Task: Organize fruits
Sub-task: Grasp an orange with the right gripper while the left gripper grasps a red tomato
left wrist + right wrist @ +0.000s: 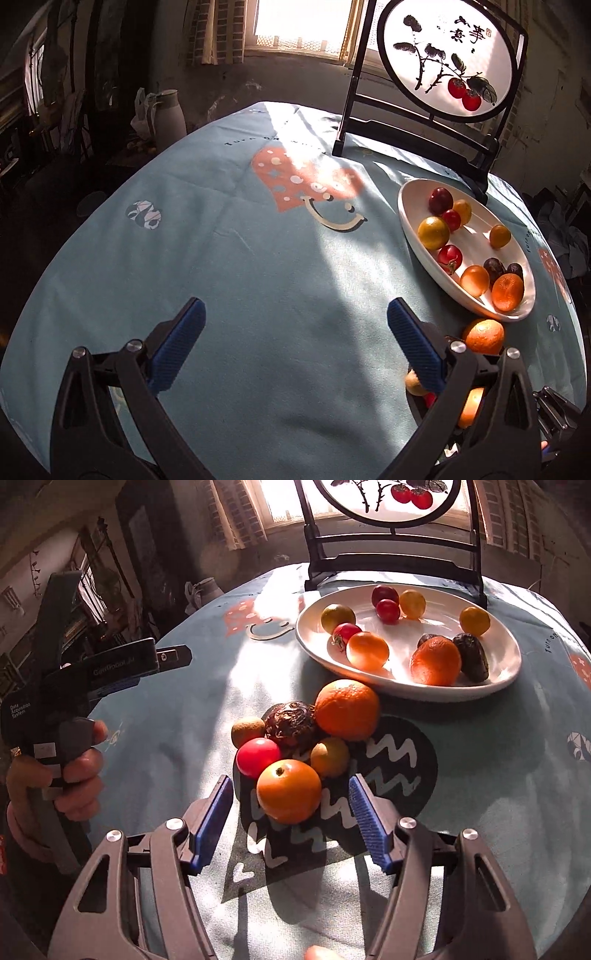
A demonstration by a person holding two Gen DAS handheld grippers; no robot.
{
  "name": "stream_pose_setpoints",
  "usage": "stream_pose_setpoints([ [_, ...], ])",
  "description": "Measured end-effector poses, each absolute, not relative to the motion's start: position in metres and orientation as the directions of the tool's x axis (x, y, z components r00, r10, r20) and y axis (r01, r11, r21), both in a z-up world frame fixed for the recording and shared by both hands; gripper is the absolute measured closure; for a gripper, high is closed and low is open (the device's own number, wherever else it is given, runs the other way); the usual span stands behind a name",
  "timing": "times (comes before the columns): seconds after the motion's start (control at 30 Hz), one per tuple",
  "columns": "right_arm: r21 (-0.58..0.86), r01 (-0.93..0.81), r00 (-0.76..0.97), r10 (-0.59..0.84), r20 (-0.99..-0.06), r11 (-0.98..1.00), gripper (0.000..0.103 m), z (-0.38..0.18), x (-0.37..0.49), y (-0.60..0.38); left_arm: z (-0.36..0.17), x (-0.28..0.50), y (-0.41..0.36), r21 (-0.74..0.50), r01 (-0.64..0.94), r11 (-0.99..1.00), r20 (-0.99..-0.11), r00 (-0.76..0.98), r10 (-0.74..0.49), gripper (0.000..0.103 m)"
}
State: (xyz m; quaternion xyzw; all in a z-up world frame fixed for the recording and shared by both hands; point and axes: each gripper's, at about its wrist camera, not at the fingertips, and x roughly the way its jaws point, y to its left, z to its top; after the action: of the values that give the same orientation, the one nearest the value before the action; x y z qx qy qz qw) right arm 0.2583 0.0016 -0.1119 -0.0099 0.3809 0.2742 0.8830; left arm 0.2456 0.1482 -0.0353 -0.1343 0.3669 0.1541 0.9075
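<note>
Your right gripper (291, 825) has its jaws spread wide with nothing in them, and the near orange (289, 791) sits just in front of the gap. It's at the front of a loose pile on the table (177, 738), next to a red tomato (257, 757). The white plate (513, 657) behind already holds a bunch of fruit. Your left gripper (295, 343) is wide open too, empty, over bare tablecloth.

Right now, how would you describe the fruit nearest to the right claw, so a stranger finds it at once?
Start at the white plate and come down to the loose pile of fruit on the tablecloth. The nearest piece, in front of the open right claw, is a smooth orange fruit with a small stem scar, glossier than the dimpled mandarin behind.
</note>
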Motion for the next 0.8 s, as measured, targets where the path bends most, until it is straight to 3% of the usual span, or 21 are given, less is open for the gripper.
stream_pose_setpoints([
  [0.1, 0.187, -0.500, 0.548, 0.476, -0.688, 0.846, 0.053, -0.115, 0.259, 0.005, -0.034, 0.244, 0.146, -0.131, -0.371, 0.920, -0.705, 0.687, 0.176, 0.003],
  [0.37, 0.175, -0.493, 0.553, 0.462, -0.693, 0.852, 0.053, -0.120, 0.262, 0.006, -0.032, 0.243, 0.145, -0.129, -0.366, 0.922, -0.702, 0.690, 0.176, 0.003],
  [0.5, 0.183, -0.498, 0.550, 0.471, -0.690, 0.848, 0.064, -0.120, 0.262, 0.006, -0.031, 0.242, 0.144, -0.123, -0.367, 0.922, -0.701, 0.690, 0.181, 0.003],
  [0.6, 0.183, -0.498, 0.556, 0.474, -0.683, 0.848, 0.065, -0.116, 0.261, 0.003, -0.031, 0.242, 0.144, -0.122, -0.363, 0.924, -0.702, 0.690, 0.178, 0.003],
  [0.8, 0.284, -0.410, 0.602, 0.491, -0.630, 0.867, 0.065, -0.103, 0.271, -0.031, -0.027, 0.238, 0.123, -0.107, -0.216, 0.970, -0.678, 0.730, 0.088, 0.003],
])
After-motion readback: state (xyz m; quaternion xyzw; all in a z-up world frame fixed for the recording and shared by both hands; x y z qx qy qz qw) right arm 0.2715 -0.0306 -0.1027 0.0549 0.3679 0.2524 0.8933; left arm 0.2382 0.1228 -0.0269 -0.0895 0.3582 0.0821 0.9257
